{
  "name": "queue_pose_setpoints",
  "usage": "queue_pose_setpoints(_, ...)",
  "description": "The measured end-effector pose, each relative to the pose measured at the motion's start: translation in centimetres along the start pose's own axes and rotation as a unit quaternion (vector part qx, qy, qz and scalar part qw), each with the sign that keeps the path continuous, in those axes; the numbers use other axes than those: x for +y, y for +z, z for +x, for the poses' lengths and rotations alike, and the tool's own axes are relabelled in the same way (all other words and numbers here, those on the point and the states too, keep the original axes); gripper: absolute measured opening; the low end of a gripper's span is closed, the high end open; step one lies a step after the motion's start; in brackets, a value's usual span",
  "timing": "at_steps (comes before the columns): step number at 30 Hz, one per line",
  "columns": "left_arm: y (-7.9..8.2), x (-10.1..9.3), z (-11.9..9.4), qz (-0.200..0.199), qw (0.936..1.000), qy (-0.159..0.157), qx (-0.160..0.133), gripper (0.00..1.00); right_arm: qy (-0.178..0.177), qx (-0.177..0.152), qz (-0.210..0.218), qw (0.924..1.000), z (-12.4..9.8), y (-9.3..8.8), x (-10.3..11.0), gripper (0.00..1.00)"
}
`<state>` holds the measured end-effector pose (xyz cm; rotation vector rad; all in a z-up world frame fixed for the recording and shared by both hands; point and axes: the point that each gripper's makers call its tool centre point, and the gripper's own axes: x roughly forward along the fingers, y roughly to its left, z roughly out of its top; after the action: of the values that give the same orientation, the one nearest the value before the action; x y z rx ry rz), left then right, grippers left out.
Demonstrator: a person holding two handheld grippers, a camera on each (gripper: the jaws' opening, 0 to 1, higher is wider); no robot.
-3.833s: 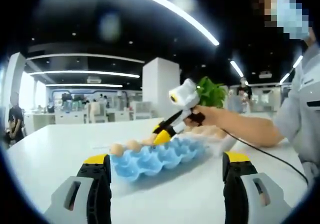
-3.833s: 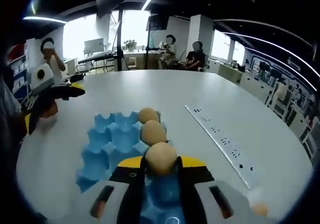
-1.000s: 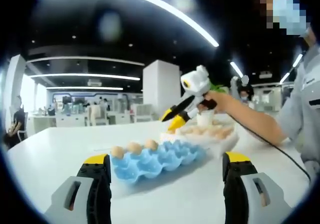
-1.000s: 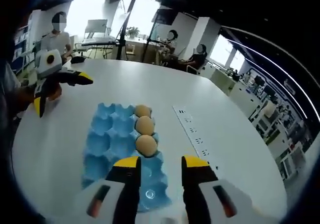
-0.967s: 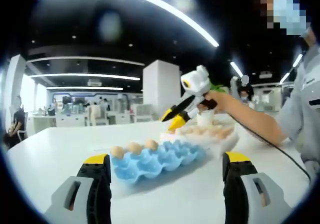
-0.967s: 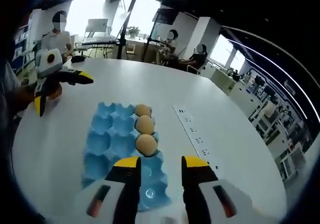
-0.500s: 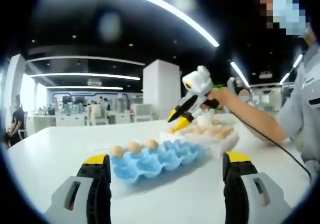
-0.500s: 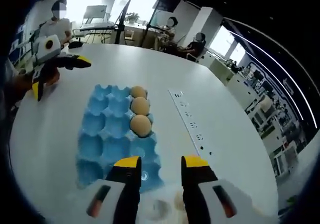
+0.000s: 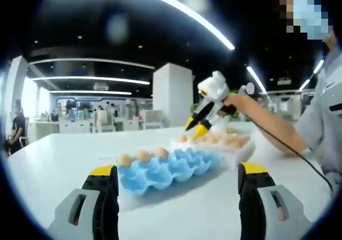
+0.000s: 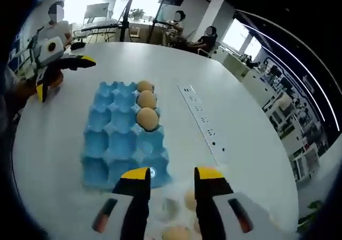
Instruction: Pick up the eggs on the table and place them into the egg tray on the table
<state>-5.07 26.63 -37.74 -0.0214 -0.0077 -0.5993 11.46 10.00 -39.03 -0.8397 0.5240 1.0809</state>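
Note:
The blue egg tray lies on the white table, with three eggs in a row along one edge. My left gripper hovers low in front of the tray, open and empty; it is also at the tray's far left corner. Beyond the tray, my right gripper hangs open and empty, tips down over a pale container of loose eggs. Two of those eggs lie right under its jaws.
A white power strip runs along the table beside the tray's egg-filled edge. A person's hand and forearm reach in from the right. Seated people and desks stand beyond the table's far edge.
My right gripper, open and empty for the last second, has drawn back from the tray and dipped over the container of loose eggs, which now show under its jaws. The left gripper has stayed put.

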Motion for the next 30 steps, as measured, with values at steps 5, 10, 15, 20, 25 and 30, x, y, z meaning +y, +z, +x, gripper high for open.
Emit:
queue_pose_setpoints(5,-0.1,0.0,0.0,-0.001,1.0,0.0,0.001,0.94,-0.005,0.012,0.007,0.9999,-0.2,-0.9,-0.5,0.36)
queue_pose_setpoints(10,-0.2,-0.1,0.1,-0.001,1.0,-0.001,0.004,0.94,-0.018,0.014,0.025,0.9994,-0.4,-1.9,-1.5,0.36)
queue_pose_setpoints(15,-0.3,-0.1,0.2,0.0,1.0,-0.002,0.006,0.94,-0.034,0.042,0.035,0.9979,-0.1,-3.6,-2.4,0.35)
queue_pose_setpoints(20,-0.7,0.0,0.2,0.005,0.9998,-0.001,0.017,0.93,-0.049,0.041,0.052,0.9966,0.0,-4.0,-3.2,0.3)
queue_pose_setpoints(25,-0.7,-0.1,0.2,0.007,0.9998,-0.002,0.016,0.93,-0.046,0.027,0.103,0.9932,0.2,-4.2,-3.5,0.3)
queue_pose_setpoints(30,-0.8,0.0,0.2,0.008,0.9998,-0.002,0.019,0.93,-0.052,0.036,0.116,0.9913,0.8,-4.9,-4.0,0.31)
